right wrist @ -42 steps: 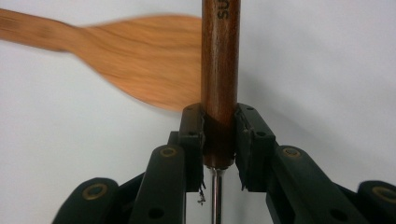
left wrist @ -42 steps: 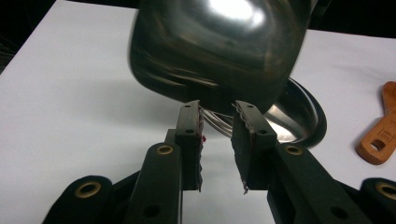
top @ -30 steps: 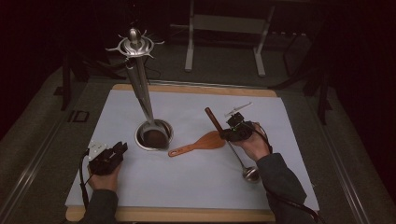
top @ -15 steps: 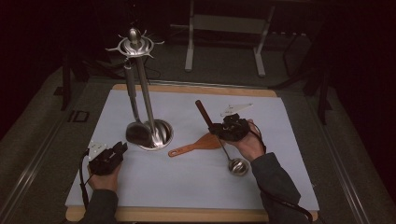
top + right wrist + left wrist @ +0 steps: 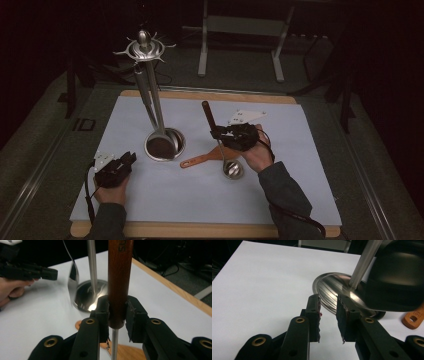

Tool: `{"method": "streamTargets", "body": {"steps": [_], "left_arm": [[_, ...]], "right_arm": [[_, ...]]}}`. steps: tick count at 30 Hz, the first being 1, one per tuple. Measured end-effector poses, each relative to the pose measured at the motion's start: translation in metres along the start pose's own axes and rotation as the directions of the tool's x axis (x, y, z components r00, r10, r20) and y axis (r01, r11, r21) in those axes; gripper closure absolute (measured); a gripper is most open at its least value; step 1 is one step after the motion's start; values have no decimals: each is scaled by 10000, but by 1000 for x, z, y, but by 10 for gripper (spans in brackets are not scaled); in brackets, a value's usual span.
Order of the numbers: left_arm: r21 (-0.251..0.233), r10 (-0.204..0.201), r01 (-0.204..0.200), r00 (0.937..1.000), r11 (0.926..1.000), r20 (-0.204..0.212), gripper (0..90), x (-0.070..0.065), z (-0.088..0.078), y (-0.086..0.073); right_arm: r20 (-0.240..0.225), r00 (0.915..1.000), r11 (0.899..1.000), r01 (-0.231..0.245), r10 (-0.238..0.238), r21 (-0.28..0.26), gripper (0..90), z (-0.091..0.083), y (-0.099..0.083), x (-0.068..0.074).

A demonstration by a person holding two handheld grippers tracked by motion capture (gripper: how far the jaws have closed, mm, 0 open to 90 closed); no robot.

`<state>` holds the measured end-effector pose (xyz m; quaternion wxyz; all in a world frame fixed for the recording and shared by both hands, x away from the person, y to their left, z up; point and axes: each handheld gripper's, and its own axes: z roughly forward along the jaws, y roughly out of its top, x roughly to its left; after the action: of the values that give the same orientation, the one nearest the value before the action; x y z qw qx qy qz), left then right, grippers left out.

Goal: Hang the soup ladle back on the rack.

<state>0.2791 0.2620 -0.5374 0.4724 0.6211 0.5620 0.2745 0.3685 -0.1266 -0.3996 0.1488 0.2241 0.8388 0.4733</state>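
The right gripper [image 5: 216,133] is clamped on the dark wooden handle of a ladle [image 5: 223,149]; in the right gripper view its two pads press on either side of that handle [image 5: 119,277], just above the point where the wood ends and a thin metal shaft runs on downward. In the high view the ladle is tilted, the handle pointing up and away from the person, the shaft slanting down to a small steel bowl [image 5: 233,170] that hangs low, just above or on the white mat [image 5: 300,165]; which of the two cannot be told. The ladle is to the right of the utensil stand [image 5: 150,90], near it but apart. The stand is a steel post with a ring of hooks on top and a round base [image 5: 165,144]; one utensil hangs from it with its dark head over the base. A wooden spatula [image 5: 202,158] lies flat on the mat between the stand's base and the ladle's bowl, its handle end toward the base. The left gripper [image 5: 129,160] rests on the mat in front of the stand and to its left, close to the base without touching it; its jaws stand partly apart with nothing between them, aimed at the rim of the base [image 5: 329,290].
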Motion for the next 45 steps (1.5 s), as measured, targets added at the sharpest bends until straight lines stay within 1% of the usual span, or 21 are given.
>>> {"method": "streamTargets", "body": {"steps": [7,11,16,20,27,32,37,40,43,45], "left_arm": [[-41,-47,47,10000,10000,-4,728,0,0,0],[-32,-32,32,10000,10000,7,728,0,0,0],[-47,-50,50,10000,10000,7,728,0,0,0],[-51,-38,38,10000,10000,8,728,0,0,0],[-51,-48,48,10000,10000,17,728,0,0,0],[-37,-38,38,10000,10000,14,728,0,0,0],[-56,-55,55,10000,10000,15,728,0,0,0],[-35,-26,26,10000,10000,15,728,1,0,0],[-59,-54,54,10000,10000,22,728,1,0,0],[-73,-69,69,10000,9999,21,728,1,0,0]], "right_arm": [[19,9999,9985,149,-148,-523,741,5,14,10],[30,9998,9973,216,-215,-706,741,8,22,14],[-17,9998,9961,218,-220,-860,741,13,29,18],[-64,9997,9957,209,-216,-898,741,15,32,18],[-217,9989,9945,403,-426,-971,740,17,37,15],[-476,9973,9917,503,-562,-1180,741,18,41,11],[-746,9956,9895,465,-572,-1371,741,18,45,5],[-926,9944,9891,365,-500,-1426,741,18,48,1],[-1269,9905,9862,311,-522,-1624,740,17,51,-2],[-1371,9892,9845,272,-514,-1732,741,17,52,-5]]}}
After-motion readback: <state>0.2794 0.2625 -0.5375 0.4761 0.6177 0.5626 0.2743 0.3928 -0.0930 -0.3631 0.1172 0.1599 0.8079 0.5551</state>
